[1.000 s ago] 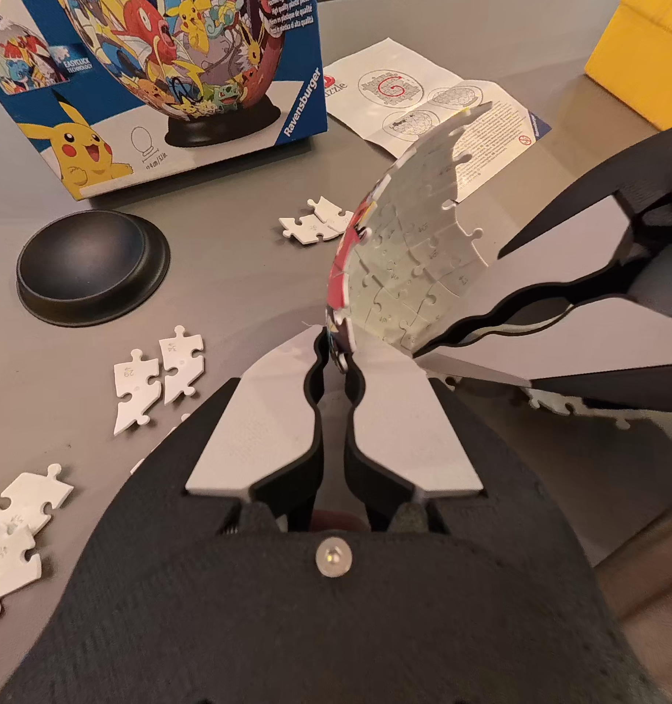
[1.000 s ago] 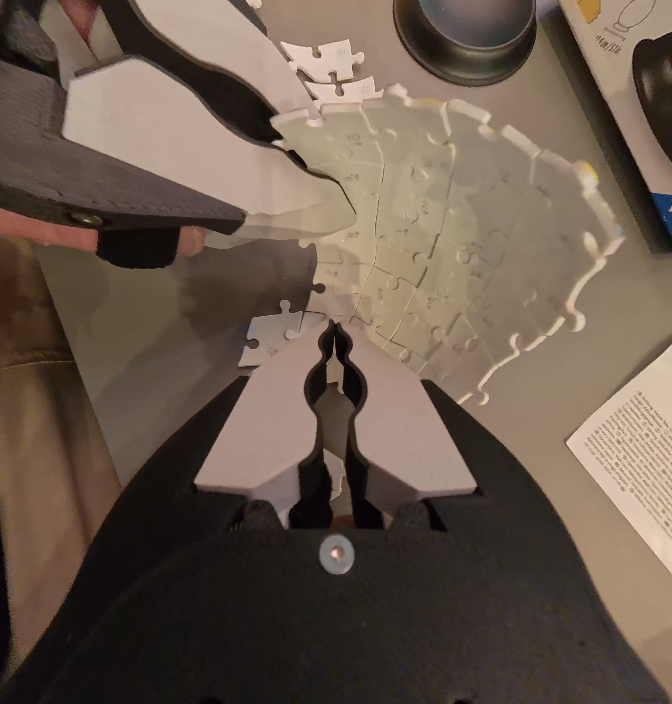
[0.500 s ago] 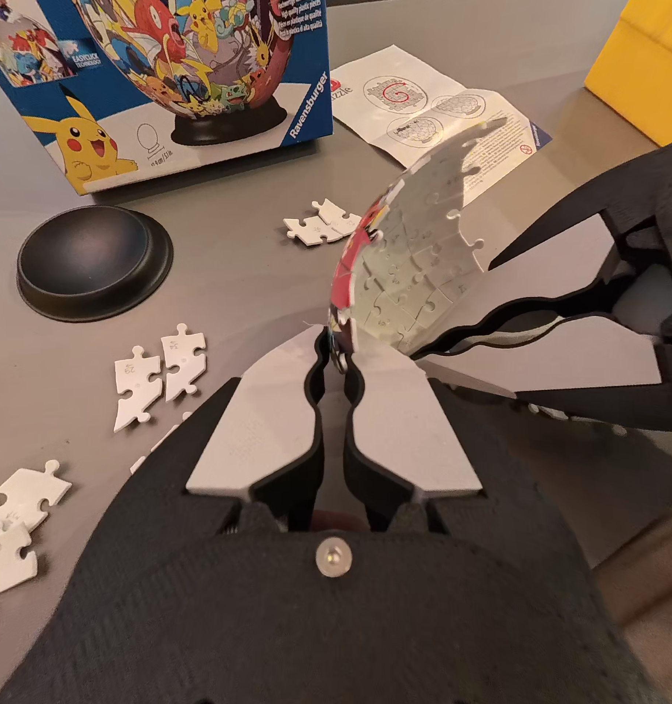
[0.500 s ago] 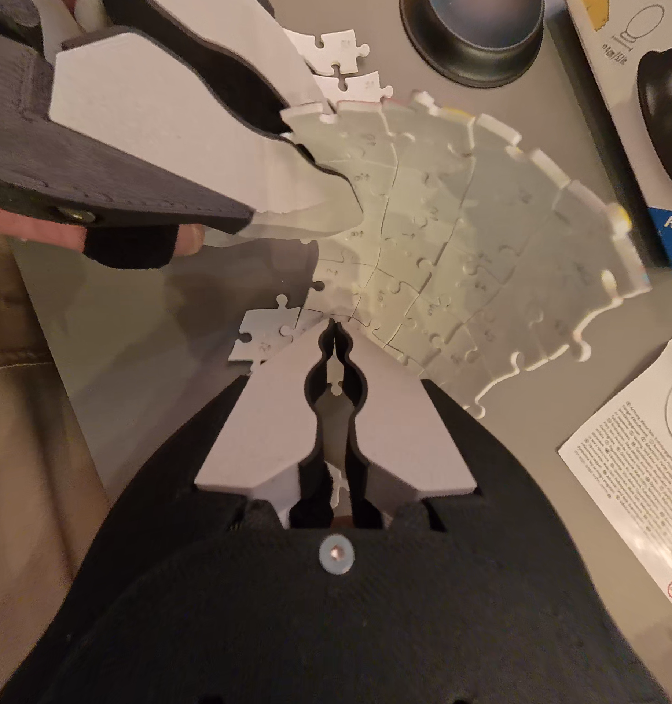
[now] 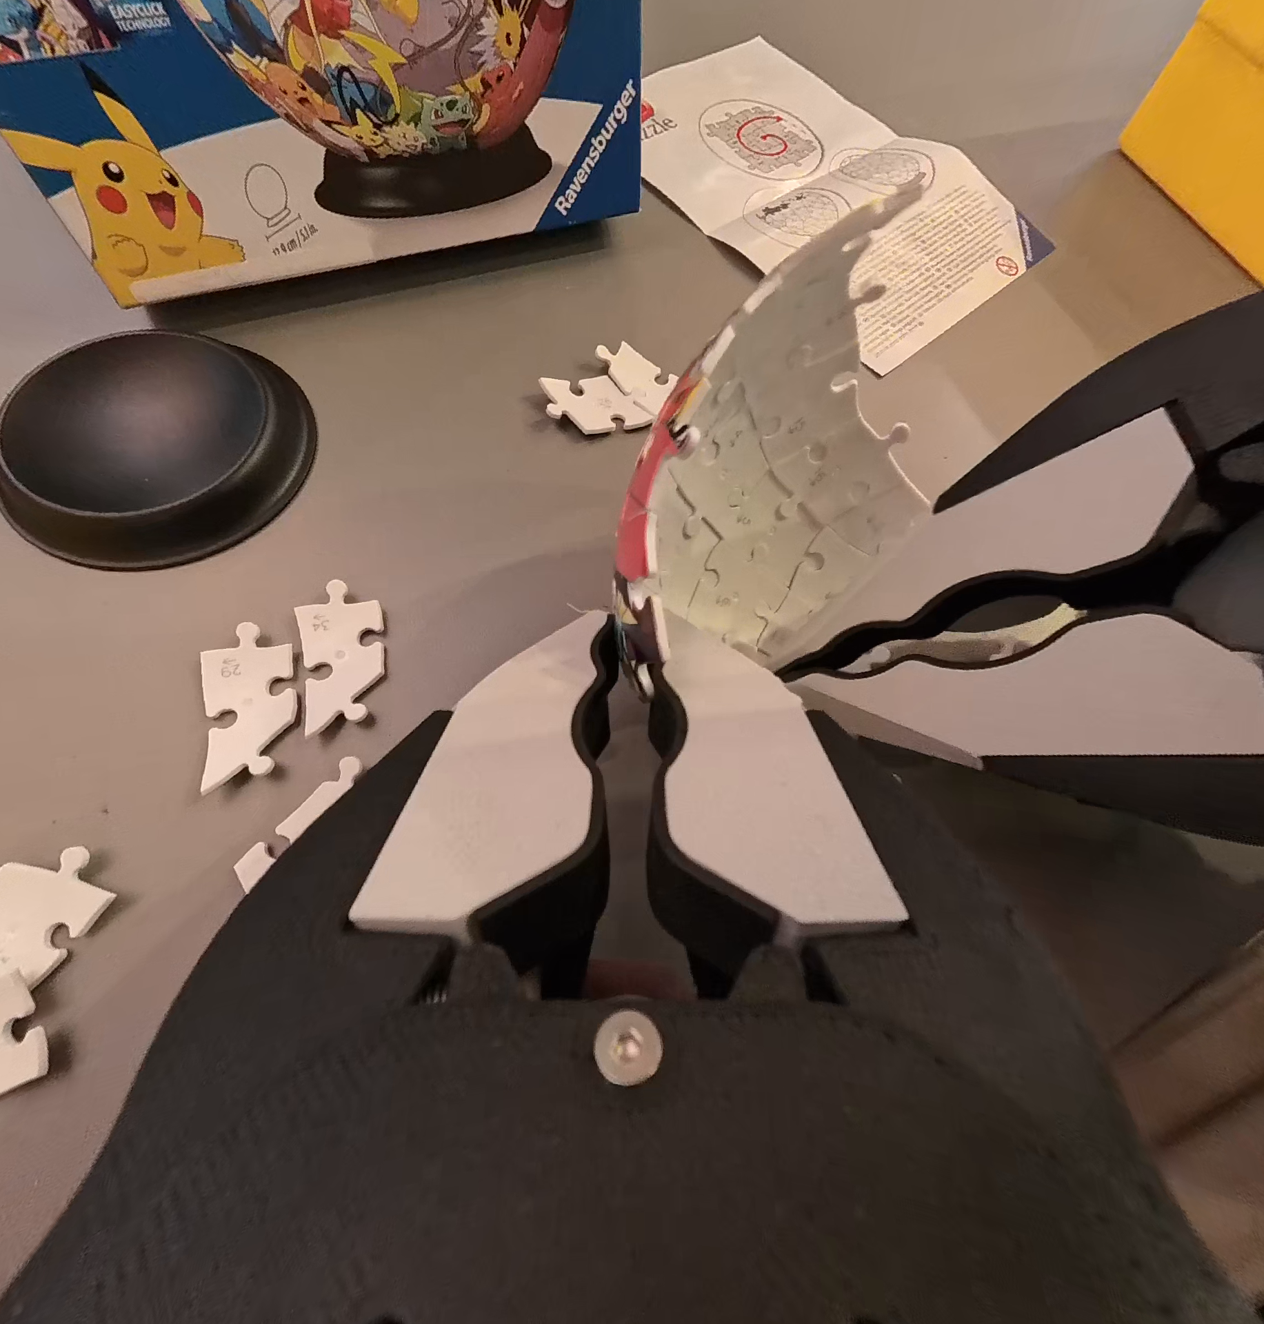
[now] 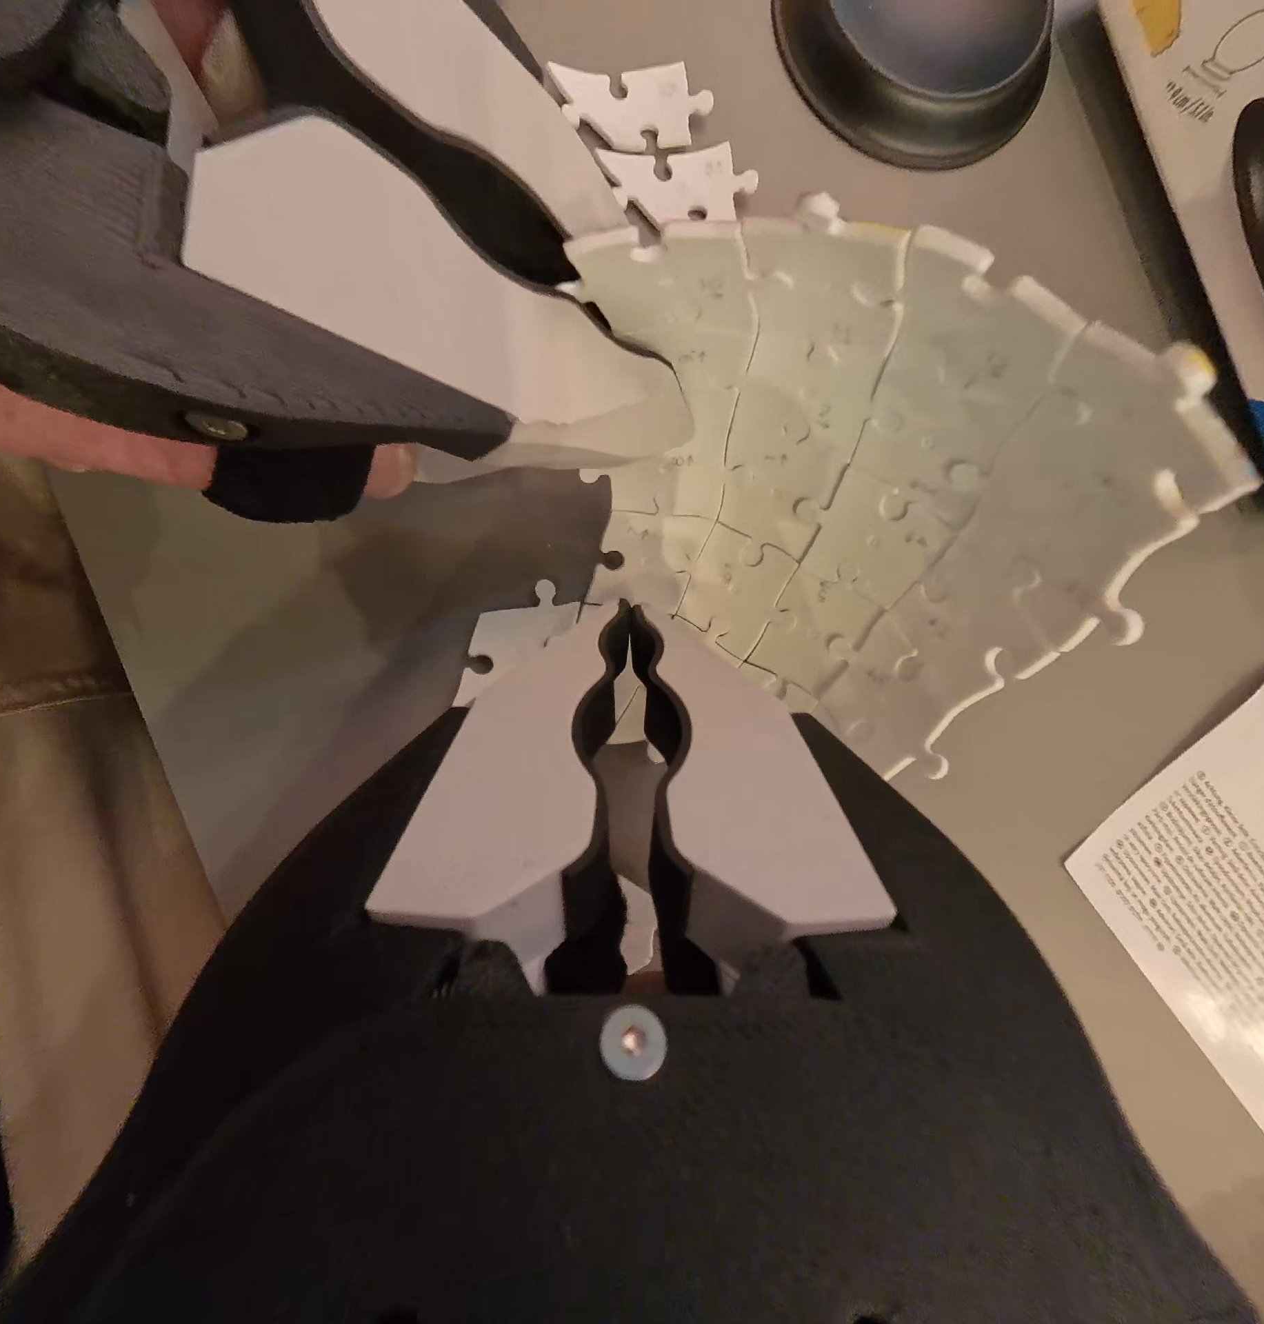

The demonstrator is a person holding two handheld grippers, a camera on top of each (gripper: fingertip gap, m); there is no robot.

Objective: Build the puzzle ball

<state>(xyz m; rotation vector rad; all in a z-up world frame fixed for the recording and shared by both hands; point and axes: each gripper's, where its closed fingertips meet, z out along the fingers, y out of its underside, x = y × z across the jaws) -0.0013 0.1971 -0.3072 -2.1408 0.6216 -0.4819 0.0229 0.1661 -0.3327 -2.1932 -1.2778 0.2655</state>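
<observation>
Hand-held gripper, left (image 5: pixel 632 655), pinches curved shell (image 5: pixel 772 501) lower edge; right (image 6: pixel 630 620) clamps rim

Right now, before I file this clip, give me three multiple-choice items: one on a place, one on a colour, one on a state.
1. The black stand sits:
A. on the leaflet
B. on the table beside the puzzle box
C. under the puzzle shell

2. The block at the far right is:
A. red
B. green
C. yellow

3. The left tongs are:
A. shut on the puzzle shell's edge
B. wide open
C. holding the stand

Answers:
1 B: the stand rests on bare table just in front of the box.
2 C: the block is plainly yellow.
3 A: the tips pinch the shell's lower rim.
</observation>
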